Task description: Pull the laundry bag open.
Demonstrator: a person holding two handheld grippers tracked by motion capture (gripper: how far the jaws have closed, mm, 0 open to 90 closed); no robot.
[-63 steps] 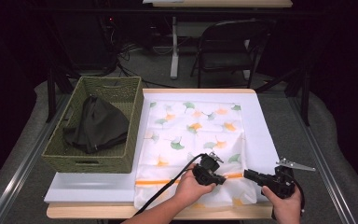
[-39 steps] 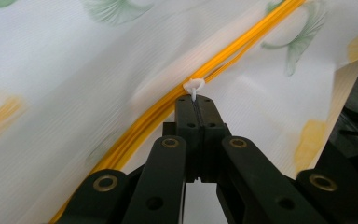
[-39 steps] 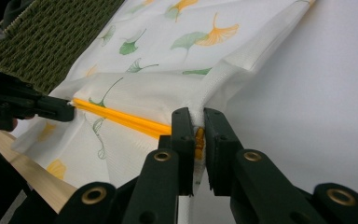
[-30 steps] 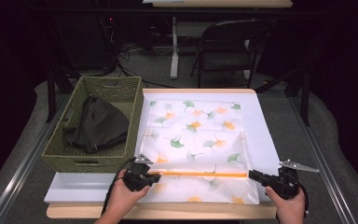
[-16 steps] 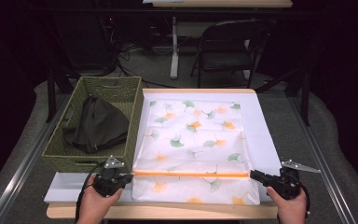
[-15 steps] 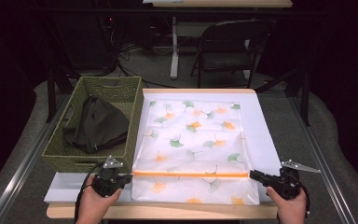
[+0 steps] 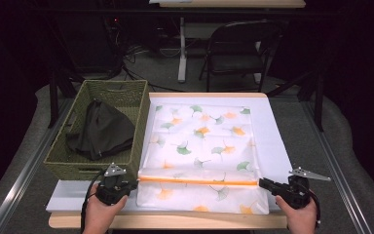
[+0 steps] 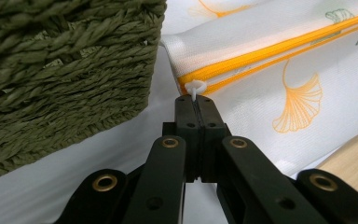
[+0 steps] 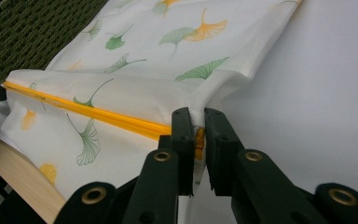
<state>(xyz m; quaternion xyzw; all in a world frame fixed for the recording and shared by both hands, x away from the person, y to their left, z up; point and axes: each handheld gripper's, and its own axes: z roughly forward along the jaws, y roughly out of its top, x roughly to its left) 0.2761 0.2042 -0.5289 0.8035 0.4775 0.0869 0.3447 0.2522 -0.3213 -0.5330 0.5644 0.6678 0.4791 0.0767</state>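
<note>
A dark room with a folding chair [image 7: 236, 46] lies behind the tabletop [image 7: 175, 220], which carries a white board. At the near left, the left tool [image 8: 196, 99] has its jaws pressed together on the small white zipper pull [image 8: 195, 87], right at the left end of the orange zipper [image 7: 199, 181]. At the near right, the right tool [image 9: 196, 122] pinches the bag's edge where the zipper ends. Between them lies the white laundry bag [image 7: 202, 146] with ginkgo leaves, flat on the board, just right of the green woven basket [image 7: 65, 163] that holds a dark cloth [image 7: 100, 131].

The risk, as I judge it: the pull is tiny, so it could slip out of the left tool, or the right grip could lose the fabric, and then the bag bunches and the zipper jams.

The zipper runs left to right along the near part; the bag's long axis goes from near to far.
</note>
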